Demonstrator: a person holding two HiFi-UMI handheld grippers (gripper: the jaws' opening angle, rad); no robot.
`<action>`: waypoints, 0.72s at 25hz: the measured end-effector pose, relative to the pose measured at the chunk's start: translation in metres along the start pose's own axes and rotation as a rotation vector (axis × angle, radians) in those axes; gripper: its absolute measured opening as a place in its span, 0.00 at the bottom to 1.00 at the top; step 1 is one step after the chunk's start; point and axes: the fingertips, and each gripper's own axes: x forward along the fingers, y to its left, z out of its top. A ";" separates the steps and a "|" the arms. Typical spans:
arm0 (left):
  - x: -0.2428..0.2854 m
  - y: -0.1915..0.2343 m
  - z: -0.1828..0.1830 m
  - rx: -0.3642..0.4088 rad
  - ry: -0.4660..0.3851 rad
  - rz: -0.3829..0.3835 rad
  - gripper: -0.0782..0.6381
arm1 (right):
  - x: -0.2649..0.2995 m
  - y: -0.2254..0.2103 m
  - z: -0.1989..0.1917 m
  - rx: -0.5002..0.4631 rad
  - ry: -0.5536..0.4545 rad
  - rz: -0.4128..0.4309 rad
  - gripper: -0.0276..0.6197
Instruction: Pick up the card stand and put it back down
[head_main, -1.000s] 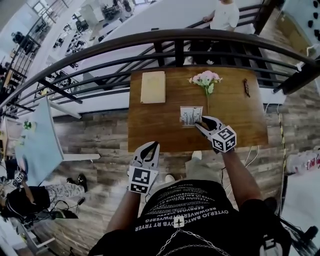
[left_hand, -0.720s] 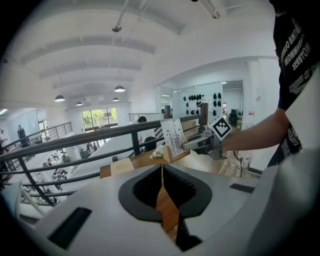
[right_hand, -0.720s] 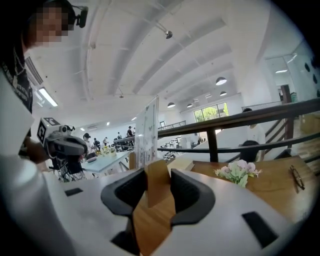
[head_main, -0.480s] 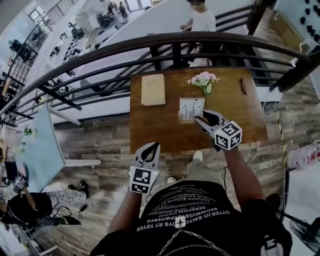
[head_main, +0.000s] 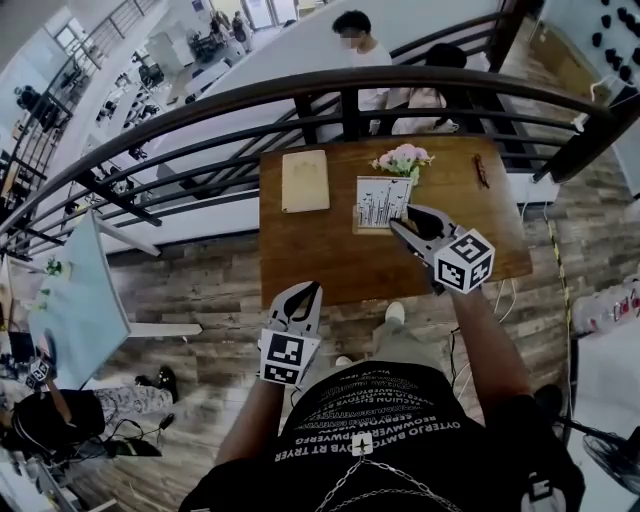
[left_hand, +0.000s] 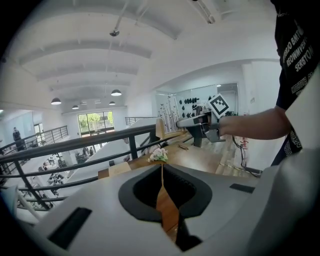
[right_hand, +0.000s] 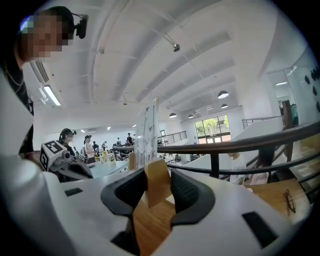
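The card stand (head_main: 382, 202), a clear upright card on a wooden base, hangs above the brown table (head_main: 320, 250). My right gripper (head_main: 400, 226) is shut on its wooden base (right_hand: 157, 182); in the right gripper view the card (right_hand: 148, 131) rises straight above the jaws. My left gripper (head_main: 304, 293) is shut with nothing in it, held near the table's near edge, clear of the stand. In the left gripper view my right gripper (left_hand: 186, 121) shows from the side, carrying the card stand (left_hand: 161, 128).
On the table lie a tan notebook (head_main: 304, 181), a pink flower bunch (head_main: 401, 160) and a pair of glasses (head_main: 482, 172). A dark railing (head_main: 300, 95) runs behind the table. People (head_main: 358, 50) stand beyond it. A pale blue table (head_main: 80, 295) is at the left.
My right gripper has risen with the card stand, lifting it off the table. The left gripper has stayed in place.
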 end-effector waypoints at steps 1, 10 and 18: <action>-0.001 -0.002 0.000 0.001 -0.001 -0.003 0.16 | -0.002 0.002 0.006 -0.003 -0.006 0.000 0.29; -0.007 -0.012 0.001 0.005 -0.016 -0.013 0.16 | -0.018 0.014 0.044 -0.027 -0.055 0.007 0.29; -0.007 -0.017 0.003 -0.003 -0.022 -0.014 0.16 | -0.026 0.021 0.065 -0.049 -0.067 0.022 0.29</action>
